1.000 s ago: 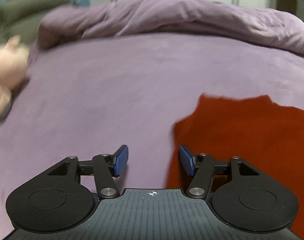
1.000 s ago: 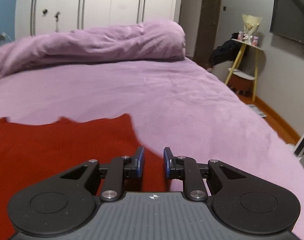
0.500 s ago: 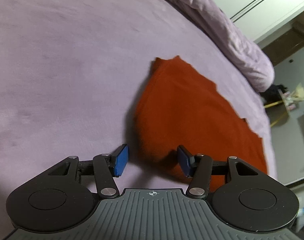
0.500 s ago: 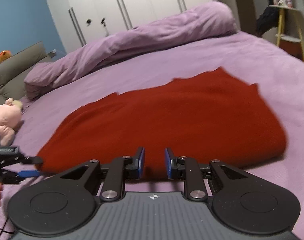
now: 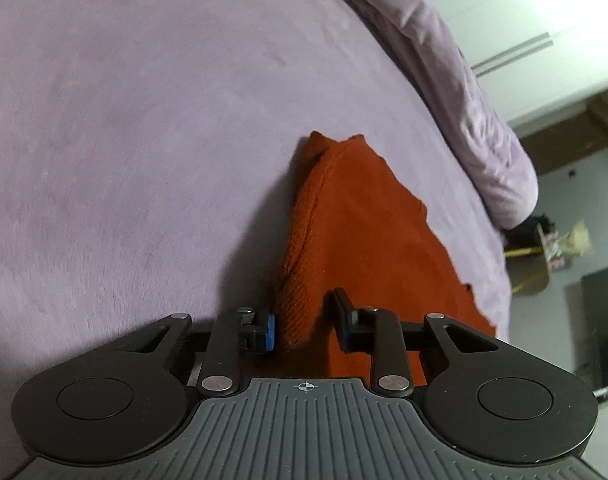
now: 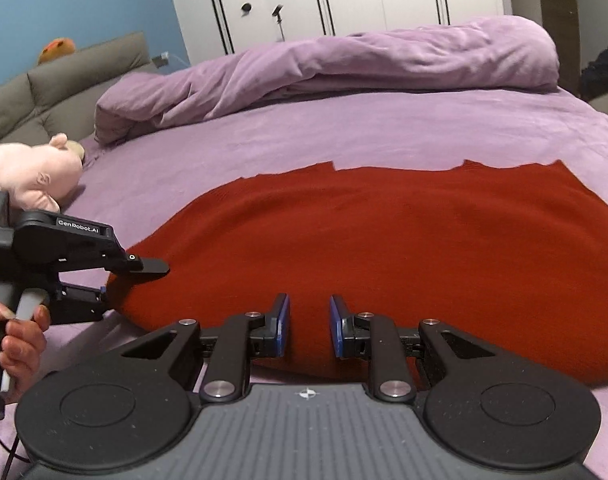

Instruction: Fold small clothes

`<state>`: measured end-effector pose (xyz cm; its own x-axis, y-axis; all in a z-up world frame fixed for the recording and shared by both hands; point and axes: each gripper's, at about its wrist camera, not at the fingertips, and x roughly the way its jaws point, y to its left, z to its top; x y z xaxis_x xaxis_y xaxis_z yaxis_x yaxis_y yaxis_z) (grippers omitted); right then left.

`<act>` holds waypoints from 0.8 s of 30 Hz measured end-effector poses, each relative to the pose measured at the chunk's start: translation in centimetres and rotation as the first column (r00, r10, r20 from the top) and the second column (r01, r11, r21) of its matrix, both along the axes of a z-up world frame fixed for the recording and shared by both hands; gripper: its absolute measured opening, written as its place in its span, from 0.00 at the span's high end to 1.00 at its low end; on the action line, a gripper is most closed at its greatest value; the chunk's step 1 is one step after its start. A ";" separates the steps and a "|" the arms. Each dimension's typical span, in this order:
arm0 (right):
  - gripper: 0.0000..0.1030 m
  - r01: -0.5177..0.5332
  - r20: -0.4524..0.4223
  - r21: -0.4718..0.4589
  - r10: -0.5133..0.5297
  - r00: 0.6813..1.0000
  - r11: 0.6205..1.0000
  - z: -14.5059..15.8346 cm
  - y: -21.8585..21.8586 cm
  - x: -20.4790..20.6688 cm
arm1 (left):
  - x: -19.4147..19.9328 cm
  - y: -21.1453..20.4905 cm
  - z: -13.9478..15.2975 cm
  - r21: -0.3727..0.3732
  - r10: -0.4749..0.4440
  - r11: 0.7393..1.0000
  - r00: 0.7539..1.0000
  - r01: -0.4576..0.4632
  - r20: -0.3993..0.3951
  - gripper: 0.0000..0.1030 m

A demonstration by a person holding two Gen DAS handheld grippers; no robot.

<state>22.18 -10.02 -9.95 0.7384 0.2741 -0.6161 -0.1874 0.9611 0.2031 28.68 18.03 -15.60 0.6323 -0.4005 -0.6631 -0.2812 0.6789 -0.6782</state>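
Straddling left end of red garment (image 5: 364, 248) on bed (image 5: 143, 120): left gripper (image 5: 304, 326) fingers apart, folded edge between, not clamped. Right gripper (image 6: 308, 326) part open, empty, at near edge midway. Garment long axis left-right; left gripper nearer corner.

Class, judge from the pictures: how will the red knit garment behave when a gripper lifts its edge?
The red knit garment probably droops, since it lies soft and rounded on the bed. Its ribbed knit likely grips the left gripper pads.

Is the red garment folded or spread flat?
Folded: the red garment lies doubled, with a thick rounded near edge and two layers at its corner.
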 end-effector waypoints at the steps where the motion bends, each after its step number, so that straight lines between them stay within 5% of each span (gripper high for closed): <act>1: 0.80 -0.005 0.002 -0.006 0.005 1.000 1.000 0.0 0.3 0.1 | -0.1 0.0 0.1 0.009 -0.004 1.000 1.000 0.004 0.000 0.72; 15: 0.83 -0.112 0.014 -0.178 0.117 0.993 0.978 -1.6 3.6 1.5 | -0.2 -0.2 1.0 0.075 -0.049 0.996 0.999 0.048 0.020 0.81; 20: 0.83 -0.052 0.053 -0.097 0.057 0.997 0.994 0.0 1.9 0.5 | -0.4 -0.5 2.0 0.128 -0.074 0.989 0.997 0.069 0.034 0.82; 24: 0.83 -0.106 -0.065 -0.146 0.097 0.993 0.984 -1.7 2.3 1.3 | -0.4 -0.9 2.2 0.146 -0.070 0.987 0.997 0.066 0.023 0.83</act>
<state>23.47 -7.69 -11.65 0.6736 0.2475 -0.6964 -0.2774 0.9580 0.0721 28.27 17.15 -13.38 0.6262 -0.3438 -0.6998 -0.2135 0.7876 -0.5780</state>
